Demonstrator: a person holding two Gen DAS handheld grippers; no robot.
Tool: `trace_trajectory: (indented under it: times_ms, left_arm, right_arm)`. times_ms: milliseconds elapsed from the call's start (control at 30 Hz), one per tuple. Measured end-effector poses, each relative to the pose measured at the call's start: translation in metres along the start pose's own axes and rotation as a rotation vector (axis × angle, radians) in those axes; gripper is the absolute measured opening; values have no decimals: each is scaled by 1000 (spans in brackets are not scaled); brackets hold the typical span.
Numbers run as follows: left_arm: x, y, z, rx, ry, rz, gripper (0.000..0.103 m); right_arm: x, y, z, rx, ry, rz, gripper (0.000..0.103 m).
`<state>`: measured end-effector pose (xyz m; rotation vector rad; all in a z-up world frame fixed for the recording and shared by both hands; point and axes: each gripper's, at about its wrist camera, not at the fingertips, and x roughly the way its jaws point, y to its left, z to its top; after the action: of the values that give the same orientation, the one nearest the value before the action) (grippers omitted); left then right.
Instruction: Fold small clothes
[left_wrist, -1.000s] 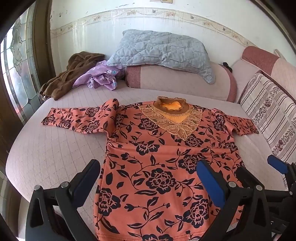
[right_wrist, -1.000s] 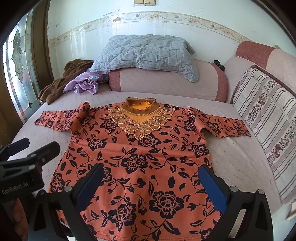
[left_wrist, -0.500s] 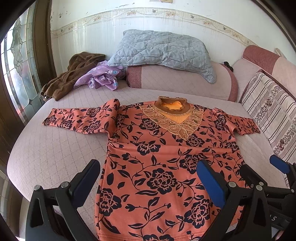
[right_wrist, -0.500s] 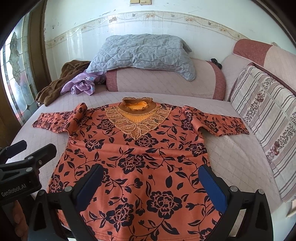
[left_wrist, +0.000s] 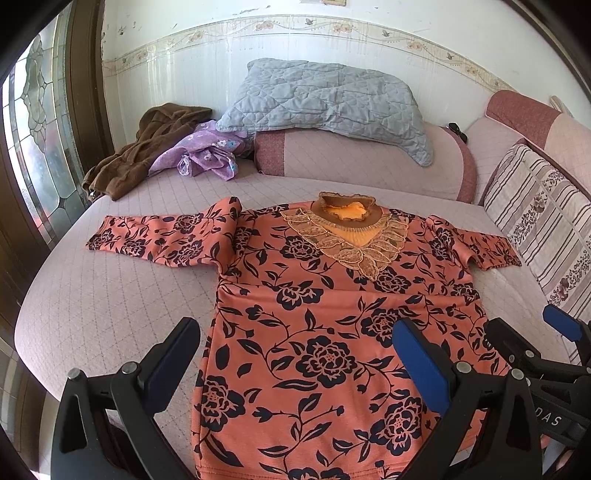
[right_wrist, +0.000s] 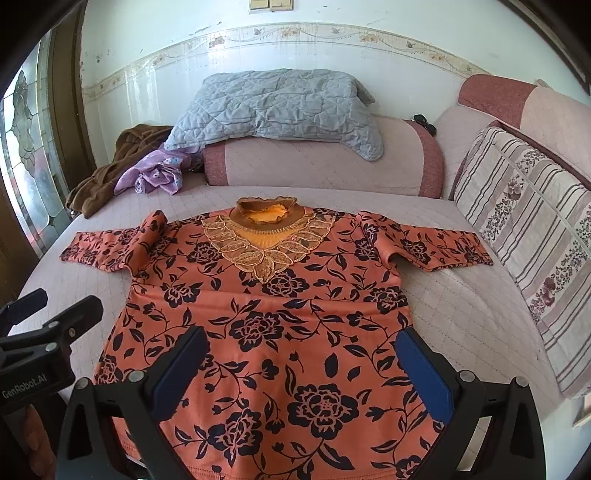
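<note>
Orange floral top (left_wrist: 317, 325) lies face up, spread flat on the quilted pink bed (left_wrist: 110, 317), collar (left_wrist: 345, 210) at the far side, hem nearest the cameras. Both sleeves out sideways: left sleeve (left_wrist: 162, 240) has a raised bunch at the shoulder, right sleeve (right_wrist: 428, 245) runs toward the striped cushion (right_wrist: 532, 258). A shallow crease crosses the chest; otherwise the body looks smooth.

Left hand-held gripper (left_wrist: 295, 362) hangs over the hem on the top's left half, fingers wide apart, nothing between them. Right hand-held gripper (right_wrist: 301, 363) hangs over the hem toward the right half, likewise spread and empty. Whether either pad touches cloth cannot be told.

Step, as judged: garment laid out, no fold made yet. This looks like the pause before the first fold.

Next move likely calls for taking a sleeve or a side edge and bringing it over the body. The left shoulder bunch wants flattening first, or it will be trapped inside the fold. A pinch should catch both layers at the edge; the knit looks soft and may drag and wrinkle if only the top layer is taken.

Further off: grey quilted pillow (left_wrist: 325, 99) on the bolster (left_wrist: 354, 162), purple garment (left_wrist: 207, 157) and brown garment (left_wrist: 144, 155) heaped in the far left corner, well apart from the top.
</note>
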<state>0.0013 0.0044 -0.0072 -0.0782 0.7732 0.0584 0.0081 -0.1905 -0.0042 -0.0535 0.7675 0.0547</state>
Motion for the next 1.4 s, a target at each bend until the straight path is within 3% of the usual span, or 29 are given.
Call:
trace_trajectory:
  times_ms: [1400]
  left_arm:
    - [13, -6, 0, 17, 27, 12, 103]
  right_arm:
    - [10, -4, 3, 19, 9, -2, 103]
